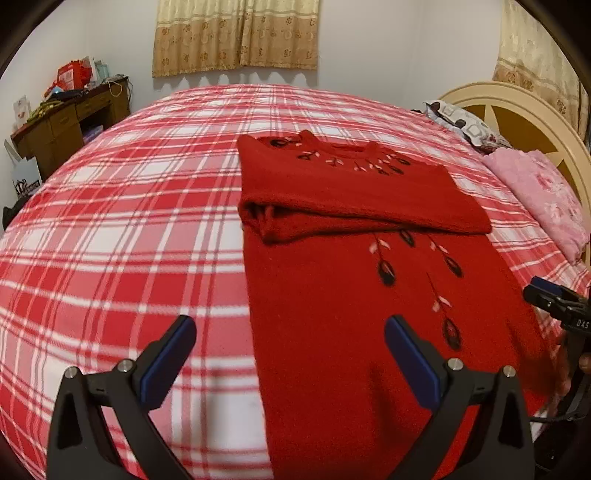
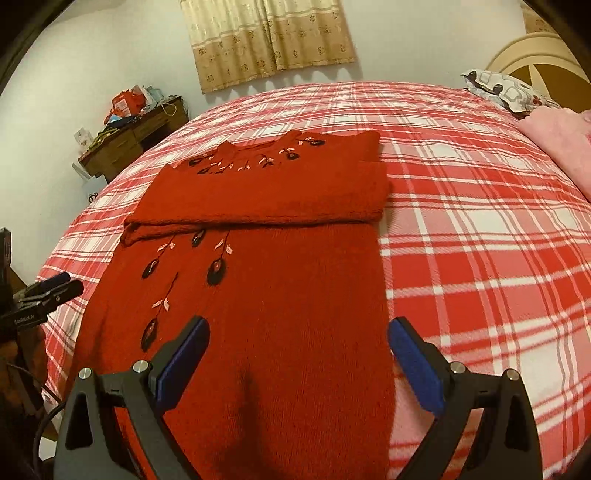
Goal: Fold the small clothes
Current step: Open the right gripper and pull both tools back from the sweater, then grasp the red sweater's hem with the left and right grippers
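A red knitted sweater [image 1: 351,314] with black and pink embroidered leaves lies flat on the plaid bed [image 1: 129,221]. Its sleeves are folded across the chest in a band [image 1: 351,192], neckline at the far end. My left gripper [image 1: 290,338] hovers open over the sweater's left edge near the hem. My right gripper [image 2: 299,341] hovers open over the right edge of the sweater [image 2: 277,295] near the hem. Neither holds cloth. Each gripper shows in the other's view: the right gripper [image 1: 554,299] at the right edge, the left gripper [image 2: 48,291] at the left edge.
A pink blanket [image 1: 539,195] and a patterned pillow [image 1: 461,122] lie by the cream headboard [image 1: 517,110] on the right. A cluttered wooden desk [image 1: 66,125] stands left of the bed. Curtains [image 1: 236,33] hang on the far wall. The plaid bedspread [image 2: 480,221] spreads wide around the sweater.
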A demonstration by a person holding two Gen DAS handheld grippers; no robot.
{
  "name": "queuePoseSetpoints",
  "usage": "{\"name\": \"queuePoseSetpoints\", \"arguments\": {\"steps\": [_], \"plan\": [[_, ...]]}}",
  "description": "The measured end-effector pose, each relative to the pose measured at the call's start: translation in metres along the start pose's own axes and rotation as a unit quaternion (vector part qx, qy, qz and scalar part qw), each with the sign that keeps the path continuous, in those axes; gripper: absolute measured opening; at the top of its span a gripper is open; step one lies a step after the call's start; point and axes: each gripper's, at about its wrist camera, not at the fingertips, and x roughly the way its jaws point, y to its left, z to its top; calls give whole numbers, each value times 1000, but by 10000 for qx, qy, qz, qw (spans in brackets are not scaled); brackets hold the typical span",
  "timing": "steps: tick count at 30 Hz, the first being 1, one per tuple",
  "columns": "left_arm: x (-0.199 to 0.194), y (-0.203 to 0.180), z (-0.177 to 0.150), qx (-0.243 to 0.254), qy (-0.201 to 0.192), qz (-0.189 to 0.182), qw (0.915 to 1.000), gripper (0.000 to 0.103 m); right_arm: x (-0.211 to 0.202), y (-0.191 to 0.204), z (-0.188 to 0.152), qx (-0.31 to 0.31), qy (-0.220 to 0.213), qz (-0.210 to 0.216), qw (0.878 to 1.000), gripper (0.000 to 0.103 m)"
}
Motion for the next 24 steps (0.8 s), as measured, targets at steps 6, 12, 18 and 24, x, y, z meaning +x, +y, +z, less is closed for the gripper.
{"name": "queuePoseSetpoints", "arguments": {"steps": [6,12,18,24], "plan": [[-16,-7,-16,104,-12,-52,9999,103,-20,-2,-17,-24,7,-28,10000,98],[-29,-10,-29,160,48,-97,9998,103,-40,4,-35,-72,-6,-5,10000,98],[-42,-13,-44,294,77,-89,9995,103,-50,11,-52,-129,10,63,9999,98],[-48,-10,-71,366,312,-145,9987,97,-53,11,-67,-34,68,145,9999,98]]}}
